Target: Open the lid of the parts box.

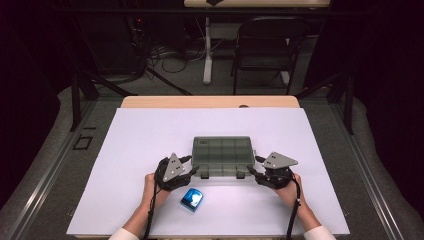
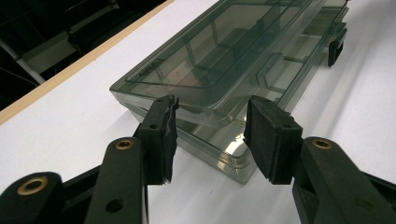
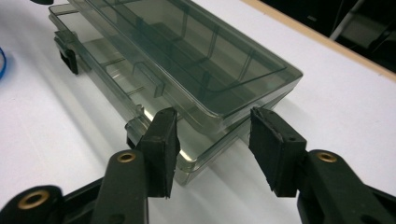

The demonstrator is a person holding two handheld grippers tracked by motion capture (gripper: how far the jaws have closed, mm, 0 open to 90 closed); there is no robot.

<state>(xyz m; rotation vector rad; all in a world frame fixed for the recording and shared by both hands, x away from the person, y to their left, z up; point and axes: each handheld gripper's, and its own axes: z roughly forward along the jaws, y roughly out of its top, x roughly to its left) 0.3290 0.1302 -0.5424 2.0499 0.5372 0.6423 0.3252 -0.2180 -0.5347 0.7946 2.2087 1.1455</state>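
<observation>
A smoky see-through compartment box [image 1: 222,156] lies on the white table [image 1: 150,130], its lid slightly lifted off the base. My left gripper [image 1: 192,171] sits at the box's near left corner. In the left gripper view, that corner of the box [image 2: 219,60] lies between the jaws of the left gripper [image 2: 210,135], with no clear squeeze from the pads. My right gripper [image 1: 252,168] is at the near right corner. Seen along the right gripper [image 3: 212,140], its jaws likewise straddle the corner of the box [image 3: 187,56] with gaps visible.
A small blue object [image 1: 191,200] lies on the table just in front of the box, between the two hands. Two dark latches [image 1: 204,175] hang off the box's near edge. Beyond the table's wooden far edge stand a chair [image 1: 270,45] and cables on the floor.
</observation>
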